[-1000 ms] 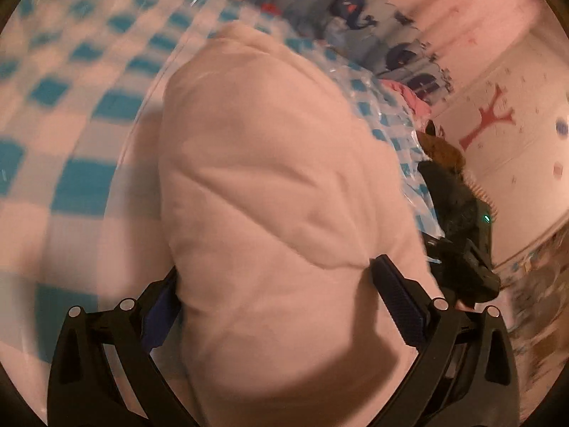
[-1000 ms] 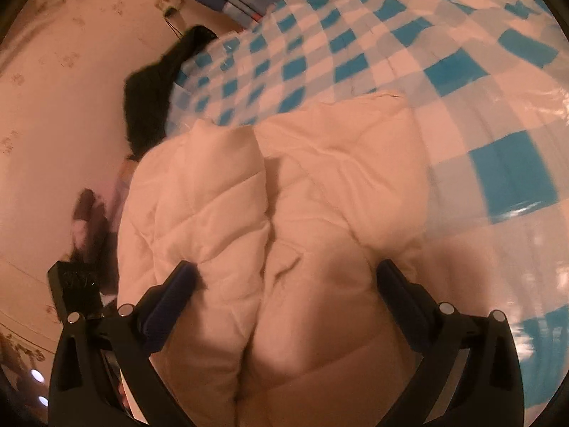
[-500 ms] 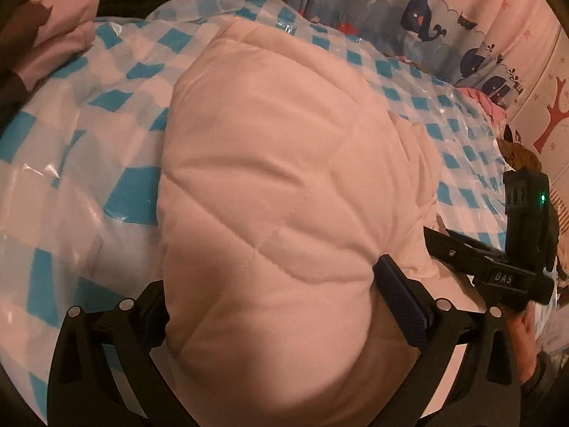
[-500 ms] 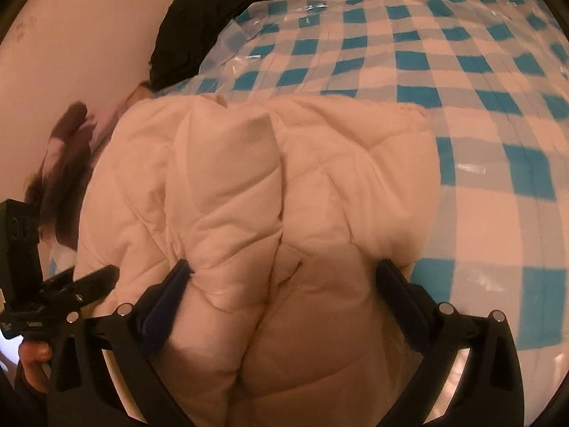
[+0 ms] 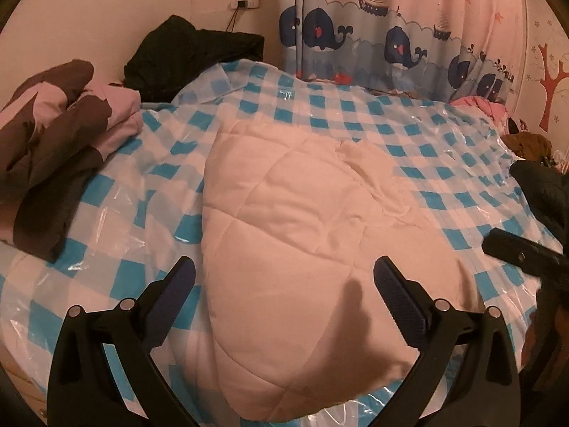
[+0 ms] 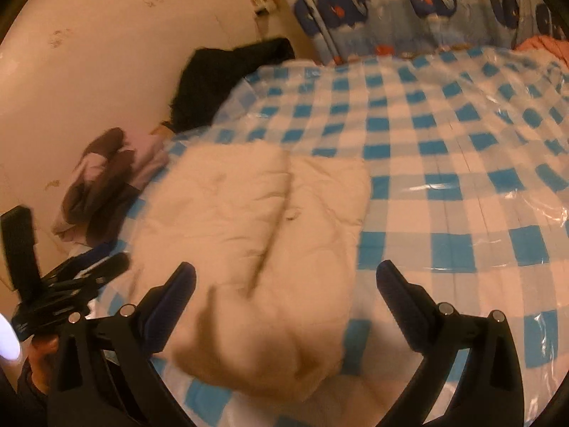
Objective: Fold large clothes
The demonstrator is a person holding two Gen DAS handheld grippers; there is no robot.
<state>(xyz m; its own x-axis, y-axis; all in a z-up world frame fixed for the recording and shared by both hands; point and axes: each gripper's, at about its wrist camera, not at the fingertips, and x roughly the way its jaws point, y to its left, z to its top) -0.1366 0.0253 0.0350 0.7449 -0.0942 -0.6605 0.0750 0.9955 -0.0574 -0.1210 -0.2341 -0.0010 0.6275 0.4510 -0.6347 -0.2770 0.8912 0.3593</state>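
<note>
A cream quilted jacket (image 5: 284, 235) lies folded into a thick bundle on the blue-and-white checked bed cover (image 5: 106, 235). My left gripper (image 5: 284, 277) is open and raised above the bundle's near end, not touching it. In the right wrist view the same jacket (image 6: 256, 235) lies in front of my right gripper (image 6: 284, 277), which is also open and empty. The right gripper's body (image 5: 522, 256) shows at the right edge of the left wrist view, and the left gripper's body (image 6: 53, 284) shows at the lower left of the right wrist view, held by a hand.
A folded brown-and-pink garment (image 5: 57, 163) lies at the bed's left side. A black garment (image 5: 192, 57) is heaped against the wall. A whale-print curtain (image 5: 373, 35) hangs behind the bed. Pink and brown clothes (image 5: 512, 128) lie at the far right.
Both grippers have pulled back and lifted away from the jacket, which filled the space between their fingers before. The bundle now lies free on the bed cover.
</note>
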